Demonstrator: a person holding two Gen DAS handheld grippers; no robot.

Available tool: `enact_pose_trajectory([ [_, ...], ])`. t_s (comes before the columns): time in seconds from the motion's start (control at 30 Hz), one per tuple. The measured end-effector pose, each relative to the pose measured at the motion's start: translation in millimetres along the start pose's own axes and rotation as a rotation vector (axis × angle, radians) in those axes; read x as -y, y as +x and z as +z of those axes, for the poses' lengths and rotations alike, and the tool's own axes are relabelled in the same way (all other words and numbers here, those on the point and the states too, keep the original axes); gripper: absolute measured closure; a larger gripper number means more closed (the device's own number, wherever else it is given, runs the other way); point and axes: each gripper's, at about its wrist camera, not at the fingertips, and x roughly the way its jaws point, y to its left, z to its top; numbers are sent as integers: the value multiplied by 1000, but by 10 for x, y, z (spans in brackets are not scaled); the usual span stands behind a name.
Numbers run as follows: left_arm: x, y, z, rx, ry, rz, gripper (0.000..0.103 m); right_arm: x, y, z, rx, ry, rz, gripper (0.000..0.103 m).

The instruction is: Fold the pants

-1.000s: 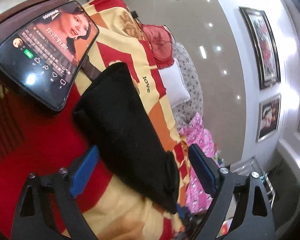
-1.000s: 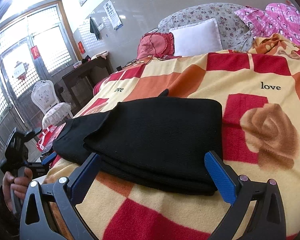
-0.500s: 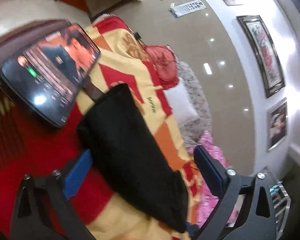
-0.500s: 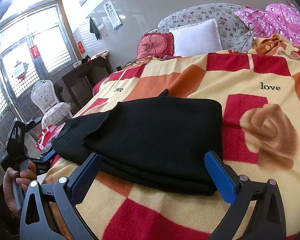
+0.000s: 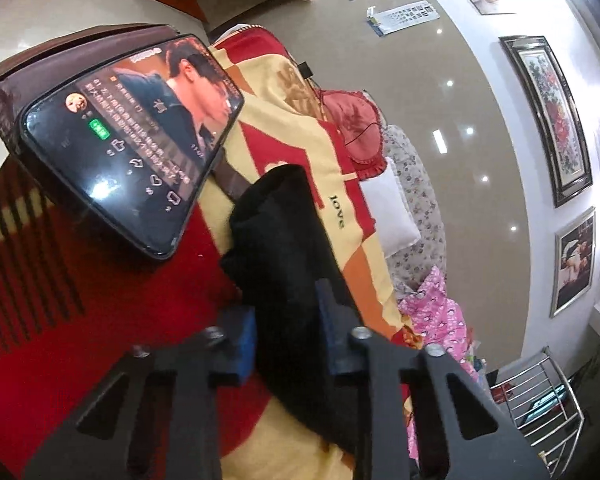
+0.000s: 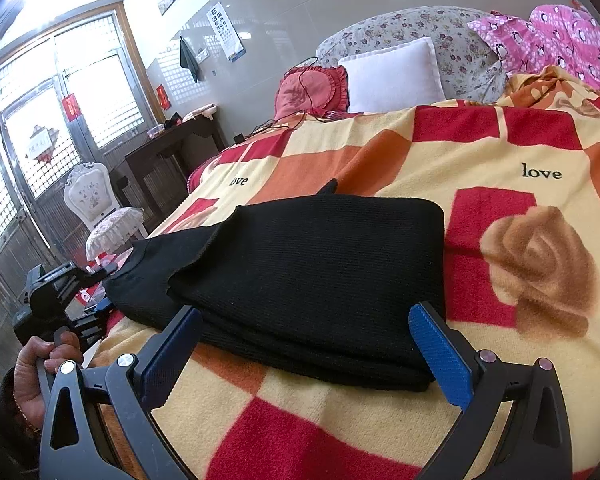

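**Black pants gripped at one end by the left gripper**

The folded pants (image 6: 308, 276) serve as the landmark; they lie as a black stack on the blanket (image 6: 500, 152), on its red and yellow checks. Left of the pants, past the blanket's edge, a hand (image 6: 40, 372) is seen on a black handle. From there the left gripper (image 5: 288, 328) reaches the pants' left end, and its jaws are closing, with the black cloth bunched between the blue pads (image 5: 246, 334). A lit phone (image 5: 128, 140) is propped left of the pants in the left wrist view. Nearest the camera, the right gripper (image 6: 308, 356) is held wide, one pad at each side of the stack's near edge; no pad is pressed on the cloth. Behind the pants a red cushion (image 6: 312, 90), a white pillow (image 6: 392, 74) and a pink cloth (image 6: 560, 36) are laid at the blanket's far end. Right of the pants a printed rose (image 6: 540, 268) is seen on the blanket.
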Motion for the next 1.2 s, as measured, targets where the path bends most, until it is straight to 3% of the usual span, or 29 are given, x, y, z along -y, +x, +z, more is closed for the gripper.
enact_pose_trajectory([
  [0.17, 93, -30, -15, 0, 63, 16, 89, 6, -3, 1, 3, 4, 4, 0],
  [0.33, 430, -137, -74, 48, 259, 5, 90, 26, -12, -3, 10, 18, 19, 0],
  [0.6, 1295, -261, -558, 117, 718, -89, 90, 63, -27, -5, 20, 40, 43, 0],
  [0.83, 1956, -371, -1007, 160, 956, -248, 96, 100, -38, -8, 27, 60, 68, 0],
  [0.93, 2025, -362, -1016, 132, 960, -255, 96, 110, -45, -11, 29, 66, 73, 0],
  [1.07, 1769, -324, -800, 47, 840, -188, 93, 112, -45, -11, 29, 69, 75, 0],
  [1.1, 1603, -355, -684, 15, 788, -147, 90, 115, -43, -10, 29, 68, 75, 0],
  [1.2, 1194, -562, -516, 19, 715, -37, 62, 117, -47, -12, 30, 69, 75, 0],
])
